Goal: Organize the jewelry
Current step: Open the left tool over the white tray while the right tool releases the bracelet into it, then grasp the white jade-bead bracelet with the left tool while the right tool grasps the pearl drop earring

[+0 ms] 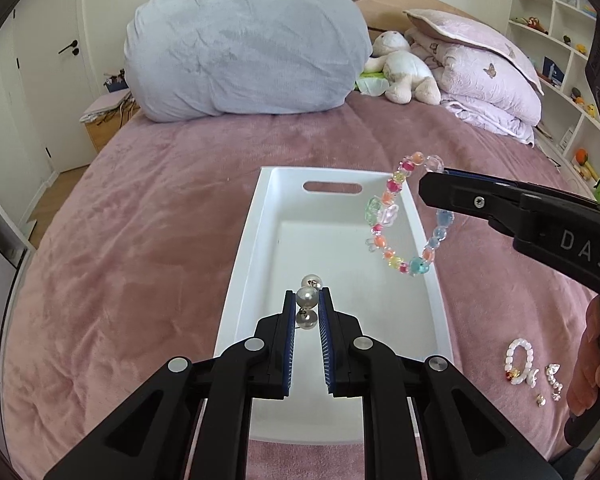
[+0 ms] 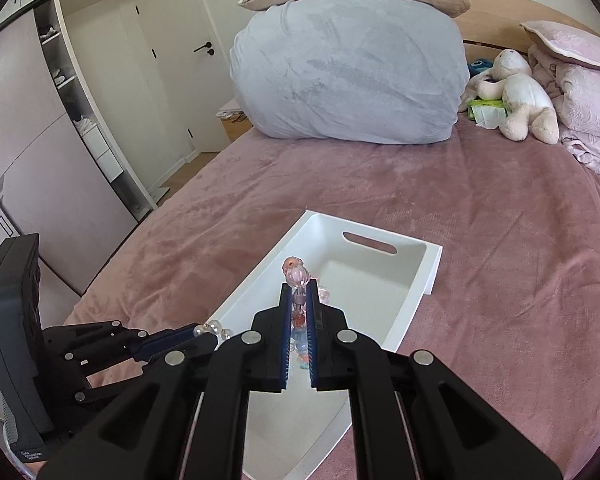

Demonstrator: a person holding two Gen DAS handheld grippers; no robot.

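Left wrist view: loose jewelry (image 1: 532, 368) lies lower right on the plush bed (image 1: 140, 220). Left fingers (image 1: 307, 300) grasp glossy pearls (image 1: 307, 298) above the white tray (image 1: 260, 216); right fingers (image 1: 434, 184) grasp a colourful bracelet (image 1: 400, 216).

White tray (image 1: 432, 280); multicoloured bracelet (image 1: 396, 216); mauve bedspread (image 1: 148, 208).
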